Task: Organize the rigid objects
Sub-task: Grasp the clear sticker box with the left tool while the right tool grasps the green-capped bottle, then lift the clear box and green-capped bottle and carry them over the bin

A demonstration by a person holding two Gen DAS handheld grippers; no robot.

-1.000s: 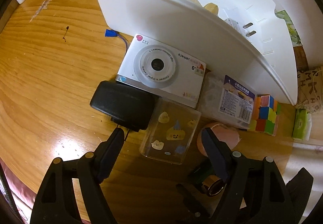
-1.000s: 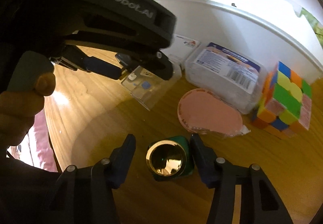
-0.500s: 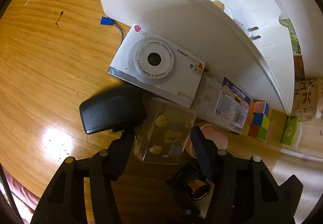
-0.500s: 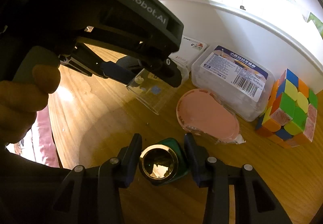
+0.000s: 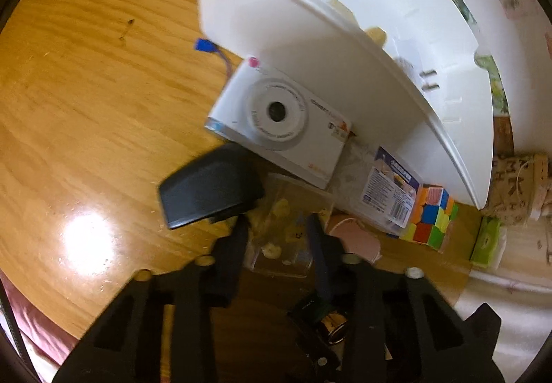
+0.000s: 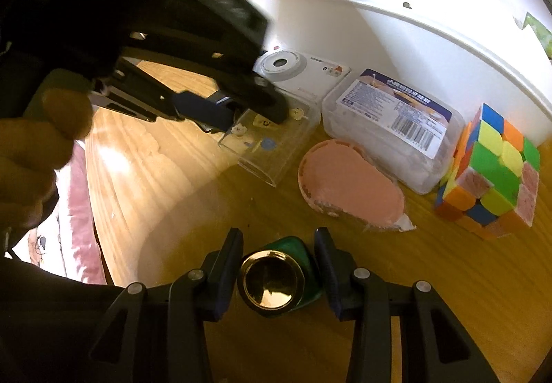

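Beside the white bin point(image 5: 276, 38), your left tongs point(image 5: 277, 231) clamped the clear sticker case point(image 5: 293, 210). Your right tongs point(image 6: 277, 245) pinched the gold-capped green bottle point(image 6: 272, 283) on the surface point(image 5: 86, 107).

No lettering reads clearly; the clear plastic box point(image 6: 393, 128) bears a barcode label with illegible print.

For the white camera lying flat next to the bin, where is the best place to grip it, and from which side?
Grip the white camera across its two long thin edges near the free left end, coming from above. It lies flat, lens up, with the white bin close behind, so that end looks most open.
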